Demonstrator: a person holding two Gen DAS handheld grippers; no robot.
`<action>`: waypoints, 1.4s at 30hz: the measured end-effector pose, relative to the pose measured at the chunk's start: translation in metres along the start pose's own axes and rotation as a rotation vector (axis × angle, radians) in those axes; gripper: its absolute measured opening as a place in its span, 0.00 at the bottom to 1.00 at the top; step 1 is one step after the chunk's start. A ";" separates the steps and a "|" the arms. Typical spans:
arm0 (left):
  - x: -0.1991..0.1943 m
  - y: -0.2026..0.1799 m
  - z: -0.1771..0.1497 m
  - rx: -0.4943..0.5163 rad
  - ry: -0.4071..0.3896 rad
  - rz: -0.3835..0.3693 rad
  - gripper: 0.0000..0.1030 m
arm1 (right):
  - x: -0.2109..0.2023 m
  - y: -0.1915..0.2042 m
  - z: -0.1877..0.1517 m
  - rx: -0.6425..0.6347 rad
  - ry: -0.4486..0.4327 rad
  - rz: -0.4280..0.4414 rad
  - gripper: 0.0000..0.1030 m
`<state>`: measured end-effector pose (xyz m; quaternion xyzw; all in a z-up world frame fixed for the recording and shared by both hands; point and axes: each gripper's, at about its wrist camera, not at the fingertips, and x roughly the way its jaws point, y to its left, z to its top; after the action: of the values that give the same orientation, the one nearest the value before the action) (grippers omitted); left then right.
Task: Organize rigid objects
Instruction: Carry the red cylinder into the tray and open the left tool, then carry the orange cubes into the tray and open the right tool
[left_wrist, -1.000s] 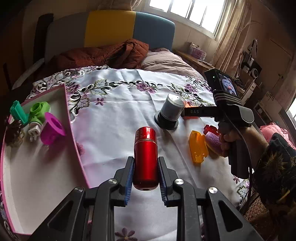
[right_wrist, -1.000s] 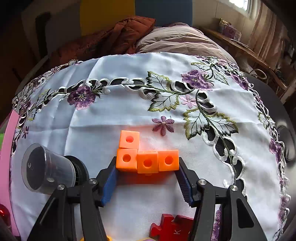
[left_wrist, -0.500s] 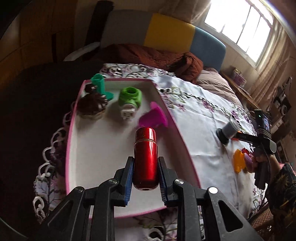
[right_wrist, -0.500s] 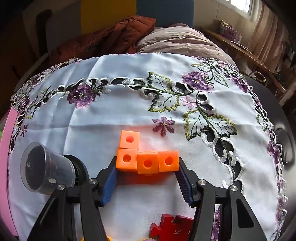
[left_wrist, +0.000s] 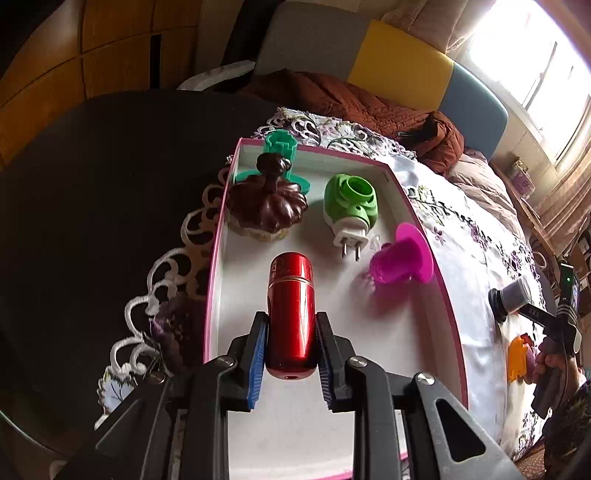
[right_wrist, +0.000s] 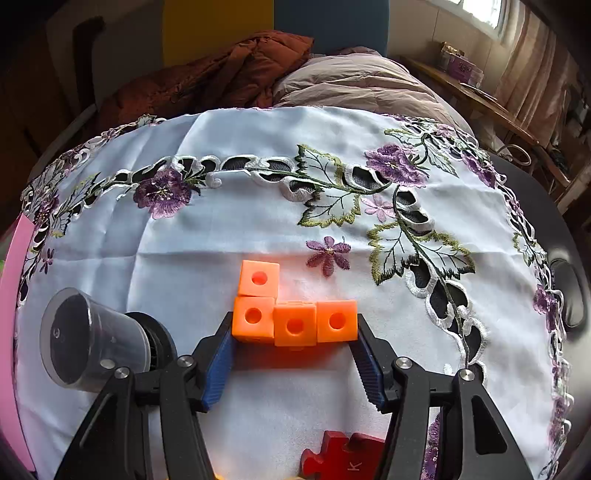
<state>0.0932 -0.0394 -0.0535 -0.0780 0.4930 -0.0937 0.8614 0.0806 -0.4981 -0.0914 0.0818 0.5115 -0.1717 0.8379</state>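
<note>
Home bedroom, table set next to a bed.
Padded headboard in grey, yellow and blue, rumpled brown quilt, curtained window, wooden wardrobe panels, embroidered floral tablecloth.

Red puzzle piece cut off by bottom edge. Pink tray only a sliver at left edge. Green plastic piece half-hidden behind brown lid. Orange item partly behind the person's hand; can't ID.
</note>
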 end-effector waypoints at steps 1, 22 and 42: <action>0.001 0.000 0.003 0.005 -0.002 0.003 0.23 | 0.000 0.000 0.000 0.000 0.000 -0.001 0.58; 0.009 0.006 0.012 -0.002 -0.007 0.110 0.27 | 0.001 0.001 0.002 -0.008 -0.002 -0.006 0.58; -0.053 0.007 -0.023 0.021 -0.118 0.152 0.27 | -0.002 0.005 -0.001 -0.023 -0.027 -0.036 0.58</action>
<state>0.0477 -0.0211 -0.0225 -0.0366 0.4448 -0.0286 0.8944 0.0810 -0.4929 -0.0898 0.0607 0.5036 -0.1821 0.8423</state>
